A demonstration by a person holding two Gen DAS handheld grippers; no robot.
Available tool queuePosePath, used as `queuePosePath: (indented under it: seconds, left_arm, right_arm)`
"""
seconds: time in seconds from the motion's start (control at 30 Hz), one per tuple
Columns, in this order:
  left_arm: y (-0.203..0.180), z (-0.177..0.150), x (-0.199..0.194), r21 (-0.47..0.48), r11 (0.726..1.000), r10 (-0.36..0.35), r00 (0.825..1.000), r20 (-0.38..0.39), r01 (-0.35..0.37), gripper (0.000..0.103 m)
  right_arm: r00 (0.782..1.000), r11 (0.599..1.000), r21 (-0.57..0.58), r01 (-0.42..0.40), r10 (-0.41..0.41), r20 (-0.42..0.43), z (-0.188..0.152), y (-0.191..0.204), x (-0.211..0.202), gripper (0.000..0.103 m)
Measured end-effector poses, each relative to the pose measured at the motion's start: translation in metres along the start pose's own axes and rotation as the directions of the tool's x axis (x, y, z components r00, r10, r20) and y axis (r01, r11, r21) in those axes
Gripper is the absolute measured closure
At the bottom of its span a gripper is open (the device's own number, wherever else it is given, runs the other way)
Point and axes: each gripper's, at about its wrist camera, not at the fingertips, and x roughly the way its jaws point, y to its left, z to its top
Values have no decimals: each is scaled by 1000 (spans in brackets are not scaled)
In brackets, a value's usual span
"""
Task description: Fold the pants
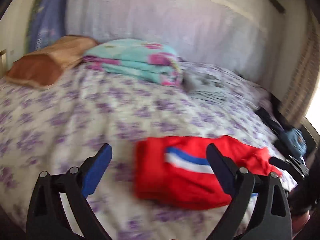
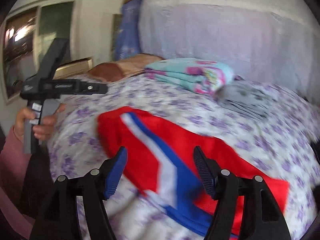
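Note:
Red pants [image 1: 180,182] with a white and blue stripe lie folded in a compact bundle on the lilac-flowered bedsheet [image 1: 80,110]. My left gripper [image 1: 159,150] hovers over them, open wide, with its blue pads apart and no cloth pinched; the bundle's left edge shows between the fingers. In the right wrist view the same pants [image 2: 216,150] lie slantwise, and my right gripper [image 2: 160,151] is open above them, touching nothing. A person's hand [image 2: 43,124] in a pink sleeve holds the left gripper's handle at the left edge of that view. Both views are blurred.
Toward the head of the bed lie a folded turquoise floral blanket [image 1: 136,62], a brown pillow [image 1: 46,64] and a folded grey garment [image 1: 208,88]. Dark and blue clothes [image 1: 294,140] sit at the bed's right edge. A lilac-covered headboard [image 1: 160,20] stands behind.

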Motion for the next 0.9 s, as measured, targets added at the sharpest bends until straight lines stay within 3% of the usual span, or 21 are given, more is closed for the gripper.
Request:
queuePosePath:
  seconds: [0.1,0.23,0.4,0.53,0.63,0.7,0.8,0.9]
  left_arm:
    - [45,-6,-7,-99,995,26,1000,-16,-27,10]
    - [73,-14,-5,-146,989,18,999,-49,-25,10]
    - [90,-18,1,-183,983,-18,998,-65,6,10]
    - [102,-17,8,-224,974,-66,994,-90,44,10]
    - [108,-16,13,-252,964,-113,988,-110,83,10]
    - [109,-15,17,-265,958,-147,981,-124,110,10]
    - [106,-13,23,-275,946,-215,966,-143,170,10]
    - [101,-10,30,-323,905,-342,926,-160,279,8]
  right_arm:
    - [999,991,-127,-44,42,-19,16,46,23,34]
    - [997,951,-306,-38,15,-78,25,96,59,35]
    - [985,876,-480,46,-120,-125,26,127,94,36]
    - [969,857,-515,20,-144,-201,25,134,116,37]
    - [960,845,-533,45,-184,-211,21,139,130,58]
    - [954,839,-539,74,-217,-206,18,140,132,78]
    - [958,829,-538,152,-259,-127,16,141,119,88]
    - [966,874,-452,179,-243,-87,17,132,102,89]
